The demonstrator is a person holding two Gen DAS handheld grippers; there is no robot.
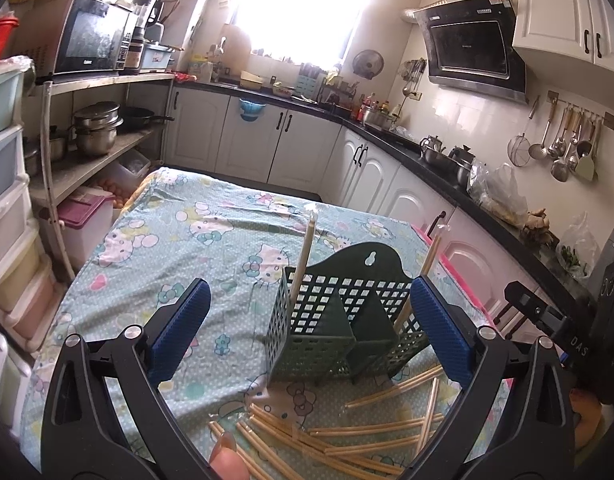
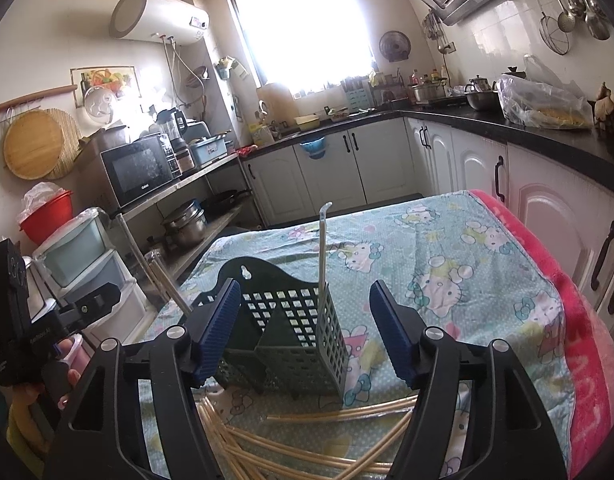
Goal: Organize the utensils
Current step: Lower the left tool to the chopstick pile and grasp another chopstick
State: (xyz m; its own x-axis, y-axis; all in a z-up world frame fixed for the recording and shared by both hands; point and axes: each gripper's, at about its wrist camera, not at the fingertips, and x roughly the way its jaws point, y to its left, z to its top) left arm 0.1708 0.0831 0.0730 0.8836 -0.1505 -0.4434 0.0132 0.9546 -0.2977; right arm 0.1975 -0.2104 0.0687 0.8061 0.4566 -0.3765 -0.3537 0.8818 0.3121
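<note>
Now both tools hang over the near edge of the desk [image 1: 179,216], each empty. The left hand-held gripper [image 1: 307,332] stands at its widest, nothing between its blue pads; the right hand-held gripper [image 2: 305,330] is partly open, also holding nothing.

The holder [image 1: 339,320], a dark green slotted box with two compartments, stands upright just ahead of both, near the middle of the near edge. One wrapped chopstick [image 1: 303,256] leans in its left compartment; a pair [image 1: 429,258] leans in the right one.

The loose chopsticks [image 1: 347,436] lie flat in a scattered pile between the holder and the near edge, below and slightly behind the fingertips of both tools. In the left view most run on a slant from the near left toward the holder, while a few cross them, running toward the right edge. The pile's thick part sits under the left tool, so that hand looks nearer. The next pick likely needs the jaws dipped down and set across a stick's length
</note>
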